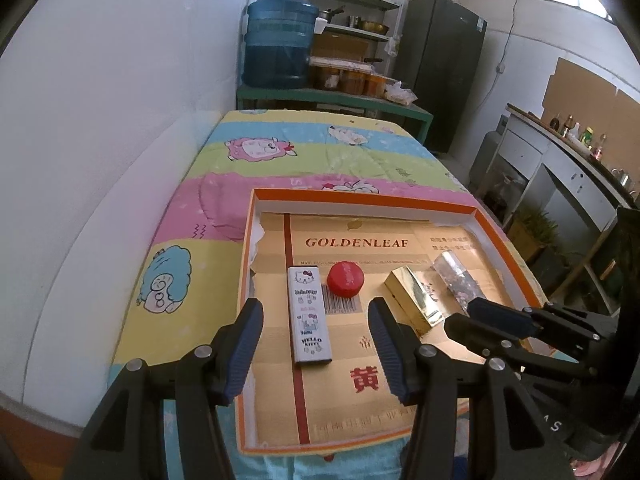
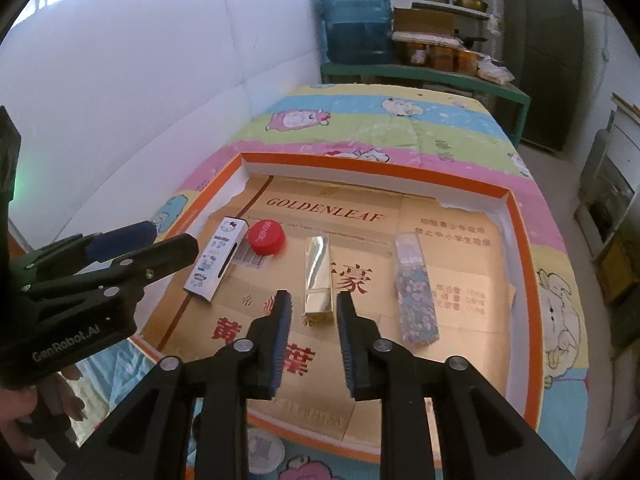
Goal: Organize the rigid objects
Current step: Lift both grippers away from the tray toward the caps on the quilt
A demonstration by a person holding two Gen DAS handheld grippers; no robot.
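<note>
A shallow orange-rimmed tray (image 1: 362, 199) (image 2: 520, 240) lined with Goldenleaf cardboard holds a white Hello Kitty box (image 1: 309, 314) (image 2: 218, 260), a red bottle cap (image 1: 346, 277) (image 2: 266, 237), a gold box (image 1: 416, 296) (image 2: 318, 280) and a glittery floral box (image 1: 456, 278) (image 2: 414, 292). My left gripper (image 1: 316, 316) is open, its fingers either side of the Hello Kitty box, above it. My right gripper (image 2: 313, 308) is open just in front of the gold box's near end. Each gripper shows in the other's view: the right (image 1: 480, 316), the left (image 2: 160, 240).
The tray lies on a table with a pastel cartoon cloth (image 1: 280, 152). A white wall runs along the left. Beyond the table stand a blue water jug (image 1: 280, 40), shelves with pots, a dark fridge (image 1: 444, 64) and a counter with bottles (image 1: 580, 140).
</note>
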